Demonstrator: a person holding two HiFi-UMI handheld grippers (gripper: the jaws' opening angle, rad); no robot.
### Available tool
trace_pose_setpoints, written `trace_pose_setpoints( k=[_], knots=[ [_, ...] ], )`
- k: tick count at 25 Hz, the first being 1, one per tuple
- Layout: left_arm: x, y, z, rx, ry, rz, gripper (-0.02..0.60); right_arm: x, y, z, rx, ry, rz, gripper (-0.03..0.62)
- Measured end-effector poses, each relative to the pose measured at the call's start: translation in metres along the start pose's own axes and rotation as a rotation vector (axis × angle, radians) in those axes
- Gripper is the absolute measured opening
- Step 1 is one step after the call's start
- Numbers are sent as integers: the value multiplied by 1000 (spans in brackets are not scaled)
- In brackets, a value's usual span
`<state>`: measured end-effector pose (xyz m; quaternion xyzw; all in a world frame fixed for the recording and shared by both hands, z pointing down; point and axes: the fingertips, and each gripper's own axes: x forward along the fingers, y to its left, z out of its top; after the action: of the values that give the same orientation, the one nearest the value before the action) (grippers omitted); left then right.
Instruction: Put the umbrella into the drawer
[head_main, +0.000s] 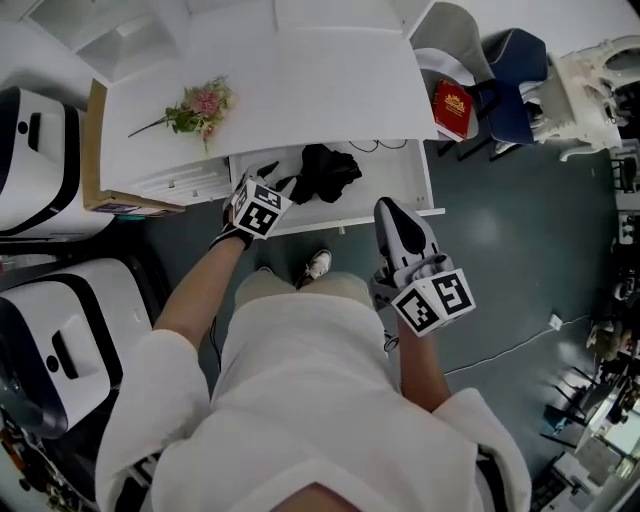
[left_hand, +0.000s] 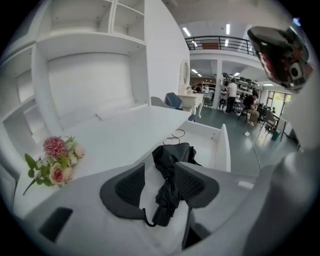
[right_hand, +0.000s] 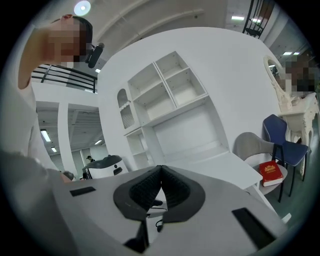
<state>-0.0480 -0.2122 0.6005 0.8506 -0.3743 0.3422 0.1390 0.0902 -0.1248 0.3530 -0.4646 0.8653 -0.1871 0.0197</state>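
The black umbrella (head_main: 325, 172) lies in the open drawer (head_main: 395, 175), so the left gripper (left_hand: 160, 175) above it needs no grip: jaws apart, empty. The right gripper (right_hand: 161, 172) has its jaws pinched together.

Black folded umbrella (left_hand: 167, 192): thin cloth, matt, creased in soft folds. White flat desk top (head_main: 300, 90): smooth, painted look, faint sheen noted. White open drawer (left_hand: 223, 146): same smooth white finish seen on walls. Pink-and-green flower bunch (left_hand: 54, 160): petals matt; cloth or real cannot be told. Shell of left gripper (left_hand: 160, 165): grey plastic, smooth, matt; dark pads (left_hand: 129, 188) ribbed, rubber-like. Red rectangular book (right_hand: 271, 173): glossy cover. Dark grey floor (head_main: 500, 250): smooth, slight gloss.
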Motion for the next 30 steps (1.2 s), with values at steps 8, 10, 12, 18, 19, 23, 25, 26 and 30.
trace_pose_setpoints(
  k=[8,10,12,18,19,23,25,26,30],
  knots=[
    [-57,32,19,-123,-112,103,86,7,23,20,-42,-32,17,0],
    [-73,39,31,-155,-150,121,63,10,23,27,-47,-48,19,0],
    [-86,46,41,-186,-188,133,31,10,23,32,-54,-59,21,0],
    [-118,71,60,-245,-241,187,15,11,19,47,-101,-72,15,0],
    [-125,74,62,-251,-247,193,14,11,19,49,-110,-75,9,0],
    [-151,90,73,-259,-289,222,14,12,13,62,-130,-102,5,0],
    [-165,96,80,-269,-318,229,14,13,8,66,-138,-106,3,0],
    [-173,99,82,-278,-335,231,14,14,6,67,-142,-103,4,0],
    [-208,116,93,-329,-419,258,14,21,2,73,-157,-94,16,0]
  ],
)
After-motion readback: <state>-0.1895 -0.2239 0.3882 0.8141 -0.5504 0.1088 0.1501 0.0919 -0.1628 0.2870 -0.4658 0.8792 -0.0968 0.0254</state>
